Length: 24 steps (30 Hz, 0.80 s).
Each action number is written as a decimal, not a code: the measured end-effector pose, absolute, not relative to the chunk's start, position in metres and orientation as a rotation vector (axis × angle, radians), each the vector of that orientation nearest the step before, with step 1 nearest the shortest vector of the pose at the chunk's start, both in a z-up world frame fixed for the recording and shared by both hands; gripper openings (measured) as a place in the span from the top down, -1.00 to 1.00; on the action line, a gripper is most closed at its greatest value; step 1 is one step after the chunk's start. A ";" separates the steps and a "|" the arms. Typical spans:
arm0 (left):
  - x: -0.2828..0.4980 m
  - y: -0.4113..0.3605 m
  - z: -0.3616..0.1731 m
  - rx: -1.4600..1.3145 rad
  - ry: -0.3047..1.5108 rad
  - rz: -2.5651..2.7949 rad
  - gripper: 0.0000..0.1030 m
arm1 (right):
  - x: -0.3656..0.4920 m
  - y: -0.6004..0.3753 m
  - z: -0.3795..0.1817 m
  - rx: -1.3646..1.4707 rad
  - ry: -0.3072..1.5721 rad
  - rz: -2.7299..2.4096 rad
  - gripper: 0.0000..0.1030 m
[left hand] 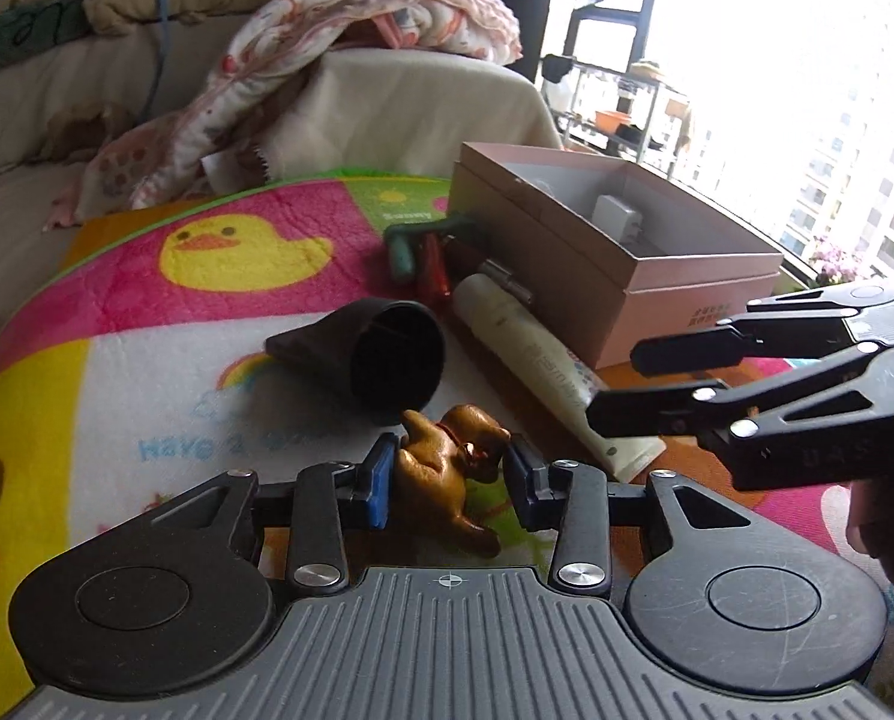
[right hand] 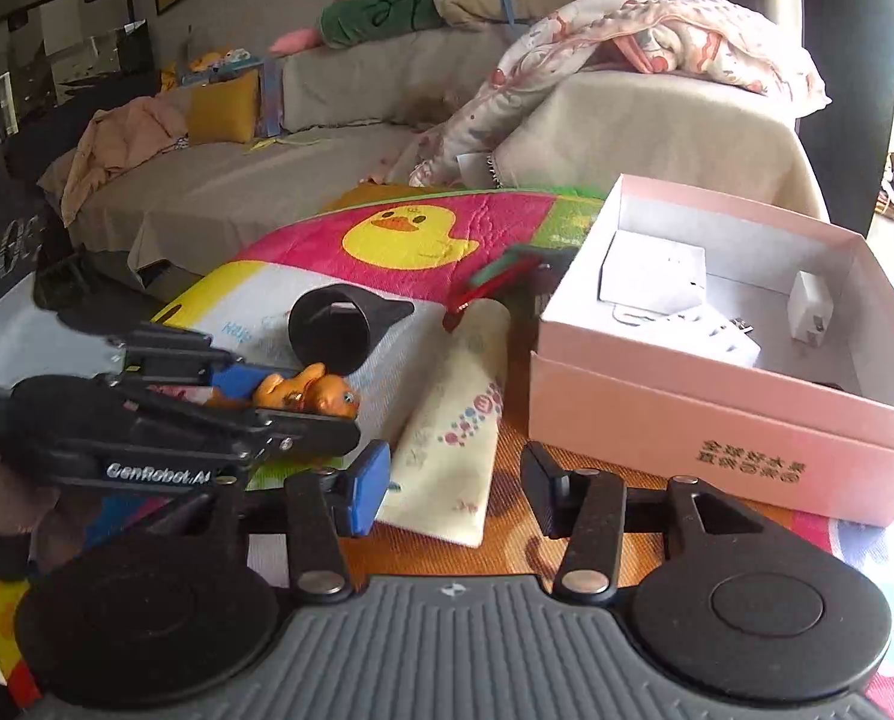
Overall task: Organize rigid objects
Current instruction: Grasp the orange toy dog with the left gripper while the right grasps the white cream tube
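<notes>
Gripping a small brown dog figurine, the left gripper had its blue pads pressed against the toy's two sides, low over the duck-print blanket, left of the pink box. Just beyond the toy lay a black nozzle on its side. A cream tube lay along the box's left side. Before the box, the right gripper stood spread wide, holding nothing. Inside the box sat white adapters.

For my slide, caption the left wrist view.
Left gripper closes around a brown dog figurine on the duck blanket, pink box beyond.
</notes>
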<state>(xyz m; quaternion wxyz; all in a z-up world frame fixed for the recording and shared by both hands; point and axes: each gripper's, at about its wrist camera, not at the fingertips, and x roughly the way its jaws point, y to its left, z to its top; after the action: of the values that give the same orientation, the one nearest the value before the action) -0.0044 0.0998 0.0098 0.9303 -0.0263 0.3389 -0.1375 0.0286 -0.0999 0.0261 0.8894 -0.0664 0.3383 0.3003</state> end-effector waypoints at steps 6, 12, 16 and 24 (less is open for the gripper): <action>-0.024 0.128 0.010 -0.132 0.684 -0.180 0.18 | 0.041 -0.044 0.025 -0.308 0.553 0.543 0.04; -0.029 0.135 0.007 -0.186 0.654 -0.178 0.18 | 0.050 -0.013 0.014 -0.421 0.509 0.416 0.04; -0.031 0.137 0.006 -0.218 0.649 -0.179 0.18 | 0.049 -0.005 0.010 -0.453 0.531 0.408 0.04; -0.036 0.143 0.004 -0.258 0.641 -0.205 0.17 | 0.028 -0.024 0.018 -0.358 0.659 0.595 0.26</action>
<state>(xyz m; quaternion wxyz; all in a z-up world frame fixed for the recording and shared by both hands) -0.0359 0.1428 0.0036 0.9357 -0.1263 0.3137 -0.1001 0.0281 -0.0241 0.0176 0.8876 -0.1722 0.3171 0.2863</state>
